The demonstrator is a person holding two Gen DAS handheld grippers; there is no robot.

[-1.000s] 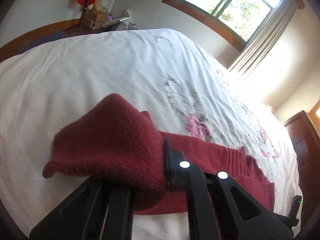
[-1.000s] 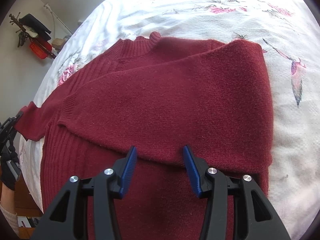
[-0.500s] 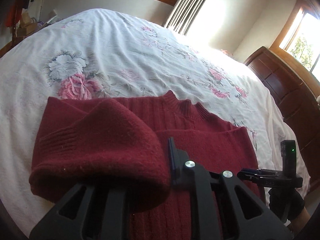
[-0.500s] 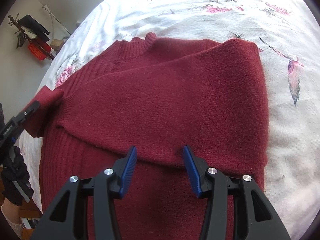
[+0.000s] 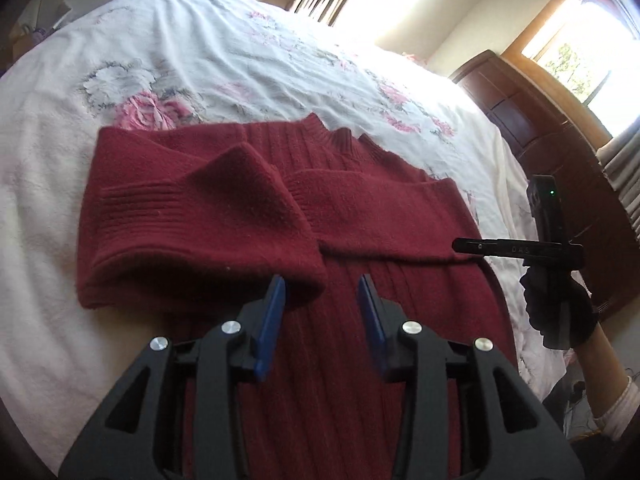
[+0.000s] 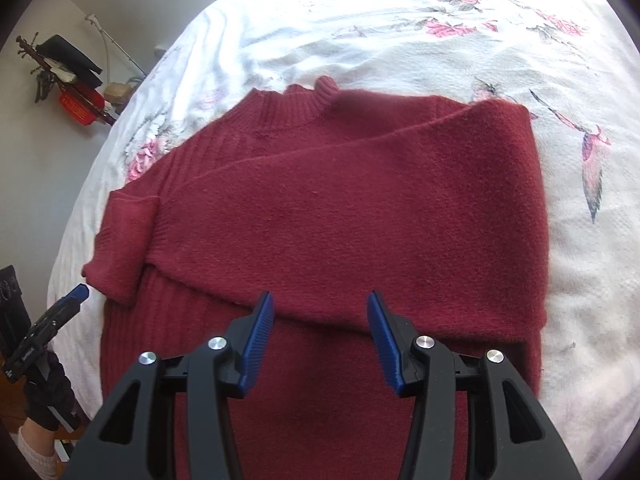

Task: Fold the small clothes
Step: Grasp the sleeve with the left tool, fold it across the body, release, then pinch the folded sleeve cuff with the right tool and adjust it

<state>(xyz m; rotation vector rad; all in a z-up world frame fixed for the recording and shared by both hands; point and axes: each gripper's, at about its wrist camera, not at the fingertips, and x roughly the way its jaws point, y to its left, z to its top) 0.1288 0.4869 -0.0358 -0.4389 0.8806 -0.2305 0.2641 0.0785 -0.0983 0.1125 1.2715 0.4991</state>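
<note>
— Sweater (image 5: pixel 360 216) location?
— We see it flat on the floral bedspread (image 5: pixel 224 60), both sleeves folded across.
— Grippers?
— Our left gripper (image 5: pixel 321 300) and right gripper (image 6: pixel 320 320) gape, holding nothing.

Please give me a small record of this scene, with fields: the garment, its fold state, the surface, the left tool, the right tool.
garment: dark red knit sweater
fold state: both sleeves folded across the body; bottom part not yet folded up
surface: white bedspread with floral print
left tool: left tool open, empty, over the sweater by the left sleeve cuff
right tool: right tool open, empty, over the lower edge of the right sleeve
</note>
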